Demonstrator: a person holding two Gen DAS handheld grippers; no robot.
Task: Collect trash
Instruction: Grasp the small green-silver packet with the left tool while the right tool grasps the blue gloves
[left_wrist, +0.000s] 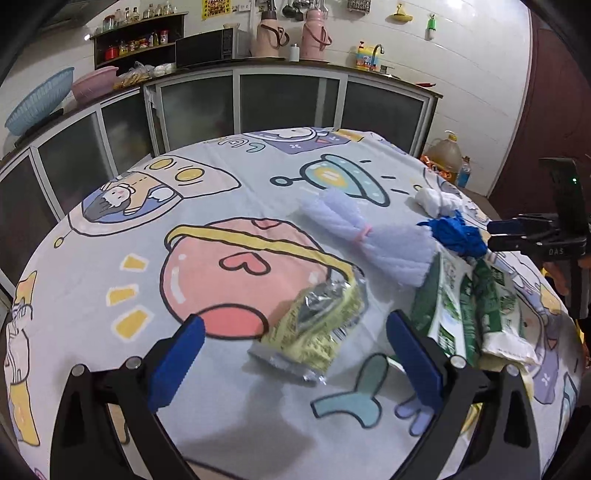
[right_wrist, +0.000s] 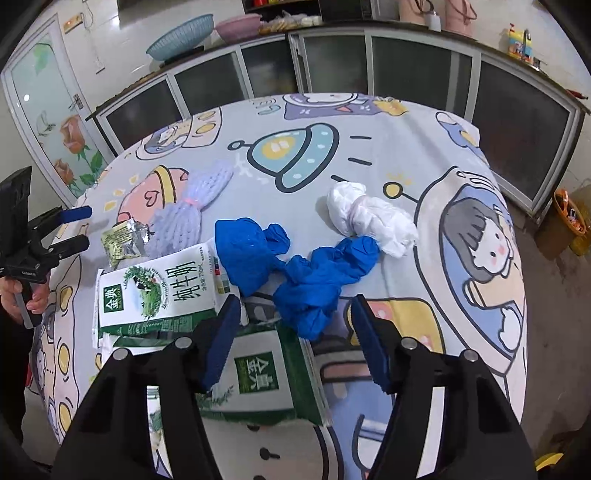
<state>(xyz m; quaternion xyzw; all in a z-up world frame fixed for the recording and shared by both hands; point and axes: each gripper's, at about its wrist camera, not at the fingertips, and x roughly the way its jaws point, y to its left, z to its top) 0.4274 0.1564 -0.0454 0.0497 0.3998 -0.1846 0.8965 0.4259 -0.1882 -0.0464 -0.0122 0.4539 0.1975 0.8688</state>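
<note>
Trash lies on the cartoon tablecloth (left_wrist: 110, 236). A yellow-green foil wrapper (left_wrist: 314, 325) lies just ahead of my open left gripper (left_wrist: 295, 332), between its fingertips. Flattened green-and-white milk cartons (left_wrist: 469, 306) lie to its right; they also show in the right wrist view (right_wrist: 159, 291). Crumpled blue gloves (right_wrist: 295, 266) lie just ahead of my open right gripper (right_wrist: 291, 306), which hovers over a second carton (right_wrist: 266, 373). A purple foam net (right_wrist: 192, 206) and a white plastic wad (right_wrist: 369, 218) lie farther off. The left gripper also shows in the right wrist view (right_wrist: 74, 229), open.
Kitchen cabinets (left_wrist: 258, 99) run behind the table with a microwave (left_wrist: 207, 46), pink thermoses (left_wrist: 314, 33) and basins (left_wrist: 40, 99). An oil jug (left_wrist: 445, 155) stands on the floor at the right. An orange bin (right_wrist: 569, 225) stands on the floor beyond the table's right edge.
</note>
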